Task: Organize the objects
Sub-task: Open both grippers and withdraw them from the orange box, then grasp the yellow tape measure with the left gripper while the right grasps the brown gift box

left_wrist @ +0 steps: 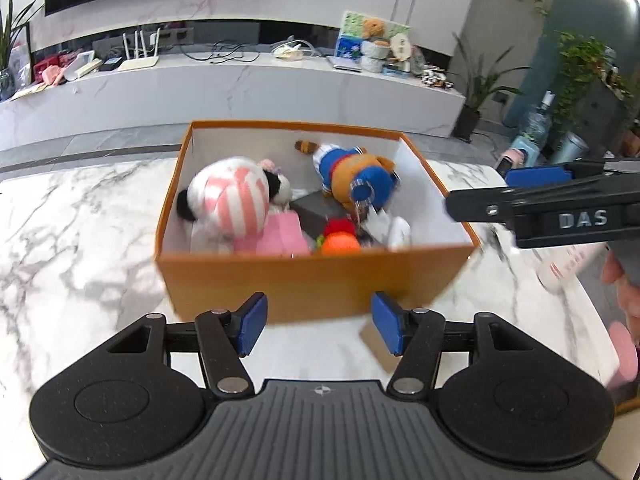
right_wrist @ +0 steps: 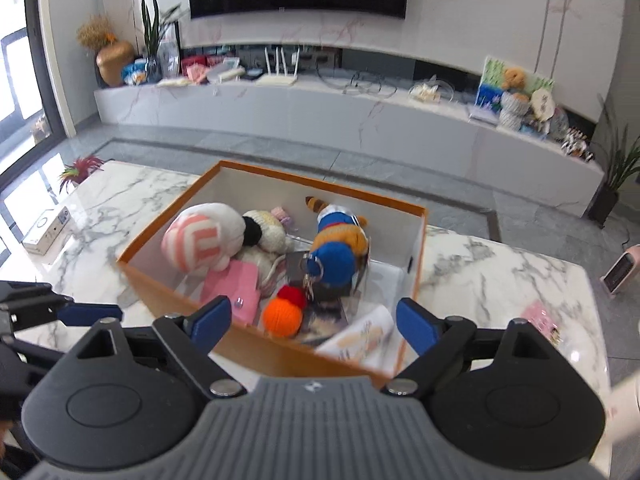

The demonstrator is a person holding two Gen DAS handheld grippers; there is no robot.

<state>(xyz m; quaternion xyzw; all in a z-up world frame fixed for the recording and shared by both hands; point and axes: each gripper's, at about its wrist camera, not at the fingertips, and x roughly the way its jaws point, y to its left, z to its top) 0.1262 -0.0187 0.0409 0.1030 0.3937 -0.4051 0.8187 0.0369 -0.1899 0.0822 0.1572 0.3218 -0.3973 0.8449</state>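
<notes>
**Toys in the orange box**

Toys lie inside the orange box [left_wrist: 304, 280] on the marble table [left_wrist: 80, 240]: a striped plush [left_wrist: 232, 200], a blue-and-brown doll [right_wrist: 336, 248], an orange yarn ball [right_wrist: 282, 316]. Left gripper [left_wrist: 316, 326] and right gripper [right_wrist: 314, 320] stand open and empty before the box's near wall.

Both wrist views angled down, close over orange box [left_wrist: 312, 280] [right_wrist: 276, 354]; shared: box, TV wall.

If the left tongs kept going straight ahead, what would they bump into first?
Probably the near wall of the orange cardboard box: it fills the gap between the open left tongs, though depth is unclear.
</notes>
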